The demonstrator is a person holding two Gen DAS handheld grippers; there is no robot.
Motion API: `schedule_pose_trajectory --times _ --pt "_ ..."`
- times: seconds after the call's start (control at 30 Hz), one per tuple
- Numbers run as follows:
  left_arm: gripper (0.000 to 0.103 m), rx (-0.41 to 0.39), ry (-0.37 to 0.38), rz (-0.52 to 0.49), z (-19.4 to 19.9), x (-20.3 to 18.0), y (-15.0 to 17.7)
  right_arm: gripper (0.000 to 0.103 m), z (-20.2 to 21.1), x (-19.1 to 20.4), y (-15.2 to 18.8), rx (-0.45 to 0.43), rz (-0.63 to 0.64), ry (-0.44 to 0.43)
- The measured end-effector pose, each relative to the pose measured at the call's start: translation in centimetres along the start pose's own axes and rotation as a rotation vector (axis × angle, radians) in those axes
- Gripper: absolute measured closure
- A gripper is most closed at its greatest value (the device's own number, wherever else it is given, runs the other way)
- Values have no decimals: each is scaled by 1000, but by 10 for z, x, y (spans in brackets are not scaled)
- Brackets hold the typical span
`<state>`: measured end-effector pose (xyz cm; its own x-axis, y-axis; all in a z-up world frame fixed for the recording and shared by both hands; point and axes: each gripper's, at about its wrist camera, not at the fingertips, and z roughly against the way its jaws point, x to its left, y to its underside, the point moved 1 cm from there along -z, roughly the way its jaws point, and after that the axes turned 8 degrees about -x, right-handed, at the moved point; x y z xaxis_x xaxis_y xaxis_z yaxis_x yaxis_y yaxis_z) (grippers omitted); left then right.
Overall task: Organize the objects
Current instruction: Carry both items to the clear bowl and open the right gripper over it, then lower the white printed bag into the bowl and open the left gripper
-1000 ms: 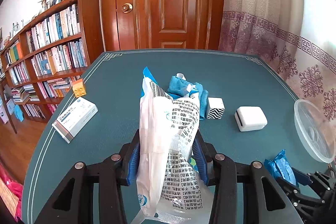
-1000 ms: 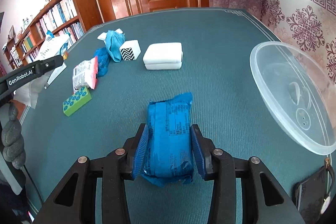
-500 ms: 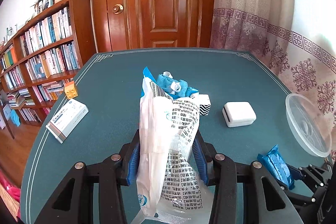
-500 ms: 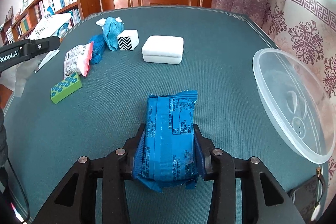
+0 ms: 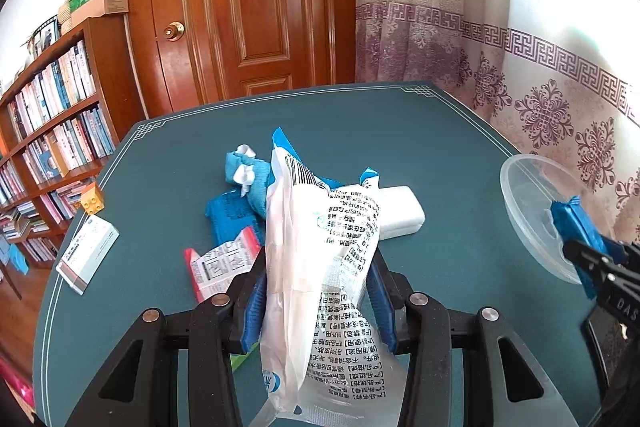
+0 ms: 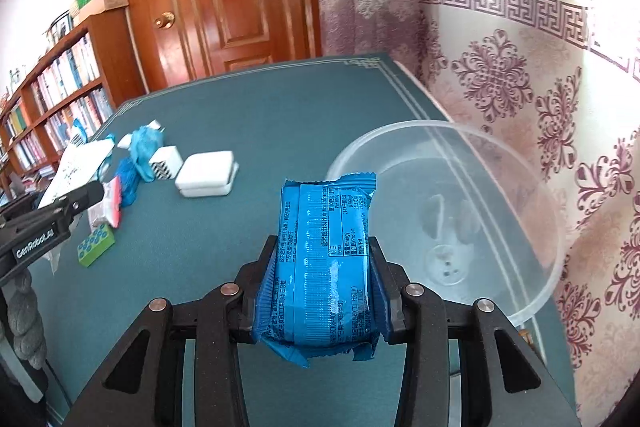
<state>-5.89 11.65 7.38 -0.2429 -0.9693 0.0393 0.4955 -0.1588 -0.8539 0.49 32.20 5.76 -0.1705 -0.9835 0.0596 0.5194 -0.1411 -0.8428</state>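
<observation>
**Both tongs loaded, bowl just ahead**

My right tongs point(image 6: 324, 291) are closed on a blue snack packet point(image 6: 326, 259), gripped across its narrow width so the long, flat wrapper sticks out forward. It hangs clear of the green table point(image 6: 260, 115), with its far end near the rim of the clear plastic bowl point(image 6: 536, 183). I judge the bowl to be the collecting place, so holding the packet lengthwise lets it drop in end first. The wrapper is crinkly foil with crimped, saw-toothed ends and should slide off the blue pads easily.

My left tongs point(image 5: 320, 291) are clamped on a white plastic pouch point(image 5: 320, 247) with black print, pinched low so most of it stands upright above the pads. It is soft, glossy film, creased and floppy, and I expect it to sag if tipped.

The rest lies loose on the table's felt-like cloth: a smooth white case point(image 6: 206, 173) with rounded corners, a zigzag-patterned cube point(image 6: 166, 163) just beside it, a crumpled blue cloth point(image 5: 250, 179), a second blue packet point(image 5: 230, 219), a red-edged sachet point(image 5: 218, 265), a green studded brick point(image 6: 96, 245), a yellow brick point(image 5: 93, 198) and a flat white carton point(image 5: 86, 255) near the table's edge. The bowl is thin, see-through and looks empty, so nearly everything remains to be gathered.
</observation>
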Motion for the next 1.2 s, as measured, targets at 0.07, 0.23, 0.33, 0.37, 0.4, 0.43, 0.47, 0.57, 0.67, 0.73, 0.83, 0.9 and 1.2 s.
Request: schedule_pose_trajectory --times 0.07,0.23,0.33,0.37,0.4,0.43,0.47,0.57,0.67,0.73,0.83,0.9,1.2 --pt "55 5 17 -15 -2 -11 -2 61 -2 -21 -6 -6 -32 39" --pt "55 17 51 -48 -8 -38 -5 61 -8 -69 -14 -14 -105 119" --pt "55 25 70 -71 -12 -53 -6 61 -14 -92 -15 -10 -135 154" --pt "55 27 76 -79 -13 -58 -7 61 -17 -98 -15 -8 -143 163" --pt "55 29 81 -86 -14 -62 -8 61 -19 -103 -15 -5 -152 168" --pt "55 32 87 -93 -15 -66 -8 61 -21 -108 -15 -2 -161 172" --pt "55 34 94 -98 -16 -71 -9 60 -23 -113 -15 0 -171 175" --pt "55 38 118 -107 -19 -84 -12 59 -26 -123 -13 10 -197 170" --pt "55 42 143 -114 -22 -97 -16 58 -24 -125 -12 4 -200 171" --pt "55 45 160 -120 -25 -106 -18 58 -21 -126 -12 -4 -201 168" --pt "55 55 188 -131 -30 -122 -20 58 -18 -125 -13 -17 -203 163" --pt "55 61 208 -138 -33 -132 -22 58 -16 -125 -13 -24 -199 162" --pt "54 82 305 -145 -56 -172 -31 58 -13 -121 -12 -38 -174 158"
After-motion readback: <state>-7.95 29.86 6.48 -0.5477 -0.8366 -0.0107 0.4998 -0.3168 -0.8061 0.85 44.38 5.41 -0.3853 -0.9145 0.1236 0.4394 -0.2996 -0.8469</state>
